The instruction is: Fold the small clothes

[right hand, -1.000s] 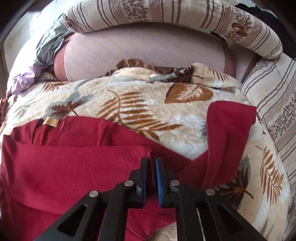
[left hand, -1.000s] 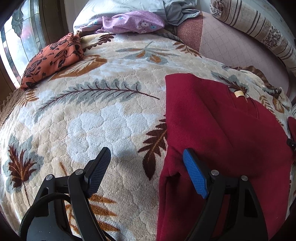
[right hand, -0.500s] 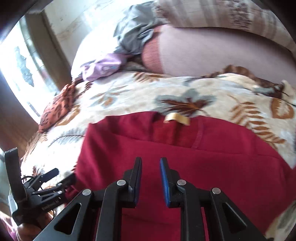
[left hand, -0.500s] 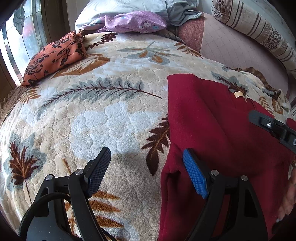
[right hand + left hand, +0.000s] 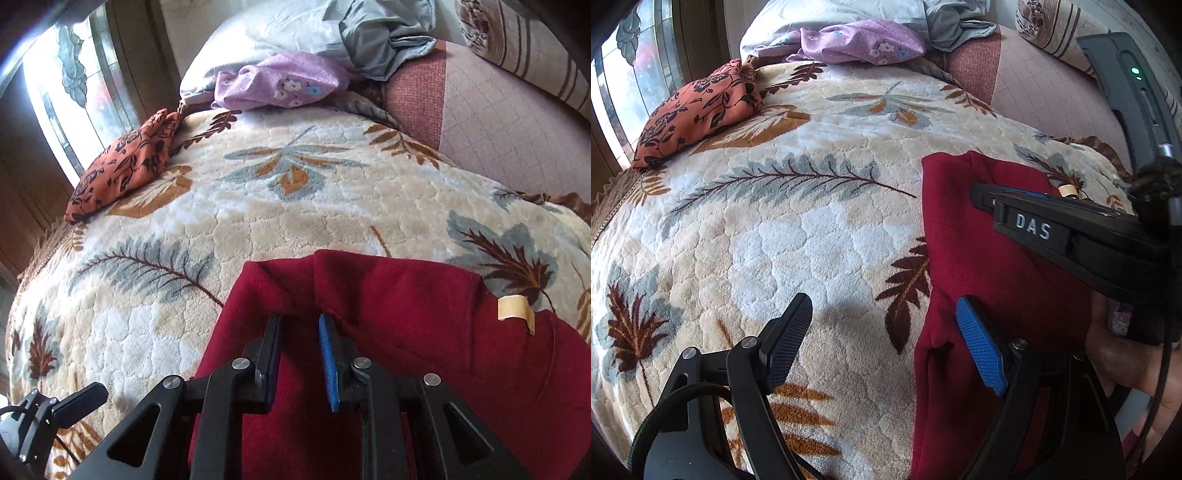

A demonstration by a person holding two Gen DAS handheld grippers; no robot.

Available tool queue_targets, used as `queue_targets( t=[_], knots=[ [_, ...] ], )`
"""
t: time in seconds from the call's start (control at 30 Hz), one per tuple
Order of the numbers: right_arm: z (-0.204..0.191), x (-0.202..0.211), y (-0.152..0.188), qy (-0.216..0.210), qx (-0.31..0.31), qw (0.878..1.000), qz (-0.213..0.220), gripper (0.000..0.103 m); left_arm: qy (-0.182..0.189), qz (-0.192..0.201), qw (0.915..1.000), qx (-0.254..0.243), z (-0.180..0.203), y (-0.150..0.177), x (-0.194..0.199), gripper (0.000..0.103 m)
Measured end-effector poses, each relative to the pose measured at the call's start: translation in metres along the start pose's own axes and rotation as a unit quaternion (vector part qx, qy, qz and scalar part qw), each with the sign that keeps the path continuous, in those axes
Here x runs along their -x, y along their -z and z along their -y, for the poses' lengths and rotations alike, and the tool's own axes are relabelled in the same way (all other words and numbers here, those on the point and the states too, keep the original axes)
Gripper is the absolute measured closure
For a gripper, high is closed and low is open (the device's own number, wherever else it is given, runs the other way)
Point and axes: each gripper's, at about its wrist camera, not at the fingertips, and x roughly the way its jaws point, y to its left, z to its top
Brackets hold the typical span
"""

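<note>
One red garment – one orange floral, one purple – two tools.

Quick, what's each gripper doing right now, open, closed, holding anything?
Left gripper: open wide, holding nothing, over the edge of the red garment.
Right gripper: slightly open above the garment, holding nothing; its jaws have just been opening.

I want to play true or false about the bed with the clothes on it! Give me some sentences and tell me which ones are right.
1. The dark red fleece garment lies on the cream leaf-patterned blanket. True.
2. The orange cloth with black flowers sits on top of the red garment. False: it lies apart, near the window.
3. The left gripper has its jaws wide apart. True.
4. The lilac flowered cloth is pinched in the right gripper. False: it lies far off, by the pillows.
</note>
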Motion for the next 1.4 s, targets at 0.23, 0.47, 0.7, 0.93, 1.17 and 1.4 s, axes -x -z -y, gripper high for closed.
queue_targets(
  t=[0.23, 0.47, 0.7, 0.93, 1.17, 1.4],
  knots=[
    [0.001, 0.051, 0.031, -0.009, 0.010, 1.000, 0.010, 0.085, -0.001, 0.013, 0.9999, -0.011, 0.005, 0.000, 0.011, 0.022],
    [0.021, 0.051, 0.072, -0.019, -0.048, 0.998, -0.029, 0.082, -0.003, 0.022, 0.9997, -0.006, 0.002, -0.005, 0.015, 0.022],
    [0.022, 0.062, 0.082, 0.003, -0.042, 0.998, -0.035, 0.082, 0.021, 0.027, 0.9993, 0.018, -0.002, -0.011, 0.017, 0.022],
    [0.036, 0.073, 0.093, 0.029, -0.061, 0.997, -0.026, 0.063, 0.039, -0.009, 0.9992, 0.000, 0.013, -0.009, -0.004, 0.022],
    [0.052, 0.098, 0.098, 0.036, -0.057, 0.998, -0.008, 0.063, 0.002, -0.011, 0.9991, -0.042, 0.026, 0.001, -0.014, 0.022],
    [0.161, 0.146, 0.114, 0.185, -0.117, 0.976, 0.009, 0.047, 0.009, -0.008, 0.9996, -0.026, 0.022, 0.001, -0.009, 0.022]
  ],
)
